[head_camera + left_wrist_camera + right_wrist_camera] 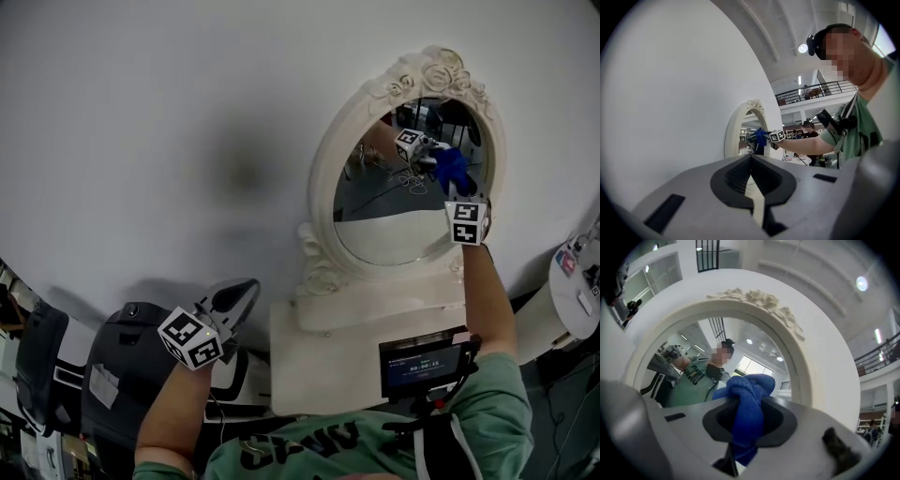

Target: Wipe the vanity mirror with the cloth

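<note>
Mirror: the oval vanity mirror in a white carved frame is standing upright on a white bench, backing onto a pale wall
Cloth: the bunched blue cloth is sitting right at the glass, toward its upper right side in the head view
Right gripper: the right gripper is reaching up to the mirror; its fingers are clamping the cloth between them
Left gripper: the left gripper is hanging low, left of the bench and well apart from the mirror; its fingers are pressing together, gripping nothing

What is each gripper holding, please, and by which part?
The right gripper clamps the blue cloth around its bunched middle; the left gripper, shut, holds nothing.
</note>
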Available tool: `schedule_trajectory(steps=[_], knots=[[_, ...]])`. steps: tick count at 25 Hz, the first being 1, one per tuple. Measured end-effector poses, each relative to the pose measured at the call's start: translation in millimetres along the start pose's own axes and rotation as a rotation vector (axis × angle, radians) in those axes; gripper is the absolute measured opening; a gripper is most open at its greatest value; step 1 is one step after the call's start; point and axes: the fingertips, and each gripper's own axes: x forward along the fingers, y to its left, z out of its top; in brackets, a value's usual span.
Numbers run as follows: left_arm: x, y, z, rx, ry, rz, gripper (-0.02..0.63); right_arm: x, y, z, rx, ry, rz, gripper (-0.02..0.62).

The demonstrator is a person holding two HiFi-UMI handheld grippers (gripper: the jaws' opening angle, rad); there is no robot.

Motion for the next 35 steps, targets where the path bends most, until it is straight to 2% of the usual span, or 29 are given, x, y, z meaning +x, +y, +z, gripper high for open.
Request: schedule_trajectory(steps=[6, 9, 11, 13, 14, 19, 21, 22, 25, 30, 32, 35], knots=[[0.3, -0.4, 9.1, 0.009, -0.017, 0.009, 0.006, 10.6, -83.3, -56.6, 0.063, 0.178, -0.168, 0.07], [-2.2, 0.5, 10.0, 0.011, -0.024, 0.004, 0.006, 8.7, -89.0, -61.3, 0.031, 0.221, -0.192, 0.069], [-2.4, 2.3, 8.7, 0.005, -0.027, 0.001, 0.006, 7.1, -87.1, -59.1, 0.062, 0.241, -0.198, 0.069], [-1.6, 4.5, 5.9, 0.0, -0.027, -0.004, 0.006, 3.6, -65.6, -37.7, 0.073, 0.196, -0.156, 0.069], [-1.5, 5.7, 4.5, -0.003, -0.027, -0.006, 0.006, -0.2, -40.1, -17.3, 0.054, 0.142, -0.104, 0.07], [2.2, 10.5, -0.1, -0.018, -0.031, -0.022, 0.006, -38.0, 172.4, 94.3, -0.097, -0.161, 0.285, 0.071], [3.5, 11.2, -1.4, -0.019, -0.03, -0.03, 0.006, -49.8, 239.8, 118.7, -0.142, -0.229, 0.38, 0.071], [3.4, 12.0, -1.8, -0.02, -0.03, -0.032, 0.006, -52.8, 261.0, 126.8, -0.148, -0.236, 0.402, 0.071], [0.6, 16.9, -1.9, -0.021, -0.036, -0.032, 0.006, -49.5, 278.5, 129.5, -0.116, -0.22, 0.397, 0.069], [-1.3, 28.4, -5.4, -0.031, -0.033, -0.03, 0.006, -46.7, 273.3, 127.0, -0.199, -0.244, 0.401, 0.069], [2.1, 28.7, -7.2, -0.035, -0.03, -0.035, 0.006, -44.2, 258.7, 119.5, -0.203, -0.236, 0.377, 0.069], [9.5, 24.7, -8.7, -0.029, -0.021, -0.048, 0.006, -36.4, 212.6, 94.0, -0.164, -0.19, 0.31, 0.069]])
